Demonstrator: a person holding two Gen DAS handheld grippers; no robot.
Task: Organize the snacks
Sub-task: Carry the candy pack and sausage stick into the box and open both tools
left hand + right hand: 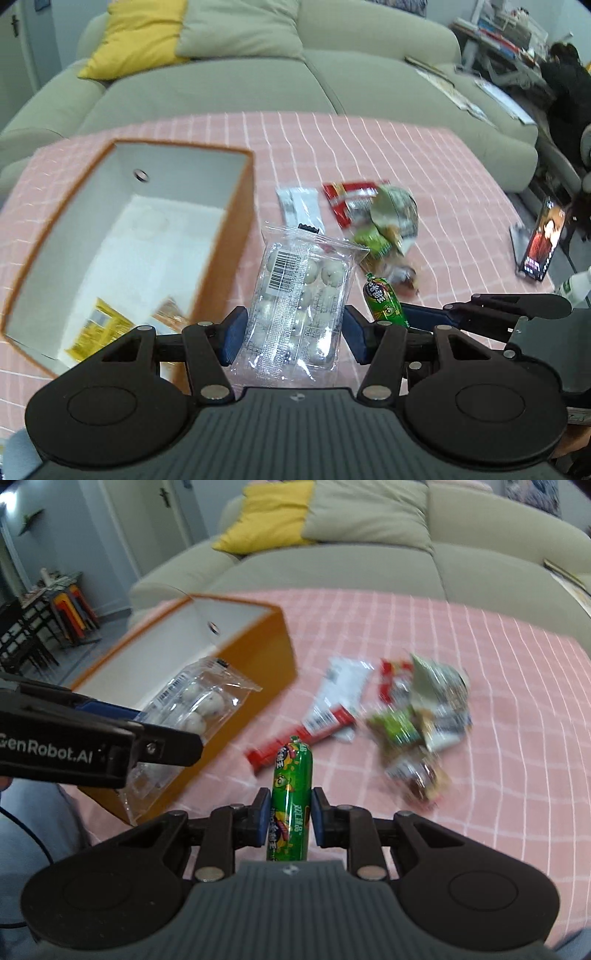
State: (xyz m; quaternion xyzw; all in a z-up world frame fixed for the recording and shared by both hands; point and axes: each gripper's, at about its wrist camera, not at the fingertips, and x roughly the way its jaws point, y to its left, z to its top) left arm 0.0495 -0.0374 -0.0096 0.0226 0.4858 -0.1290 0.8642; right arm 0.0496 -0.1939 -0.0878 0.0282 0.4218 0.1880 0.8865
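My left gripper [293, 332] is shut on a clear packet of round white sweets [299, 295], held above the pink checked tablecloth just right of the orange box [229, 236]. The box is open, white inside, with a yellow packet [94, 328] at its near end. My right gripper [289, 821] is shut on a green sausage stick [291, 797], held upright over the cloth. In the right wrist view the left gripper [110, 746] and its clear packet [192, 705] hang over the orange box [258, 672]. In the left wrist view the green stick [382, 299] shows at right.
A loose pile of snacks lies on the cloth: a white packet [299, 206], a red packet [347, 199], green and grey packets [391, 221]. A red-and-white packet [332, 709] lies near the box. A beige sofa [258, 85] with a yellow cushion stands behind the table. A phone [541, 240] stands at right.
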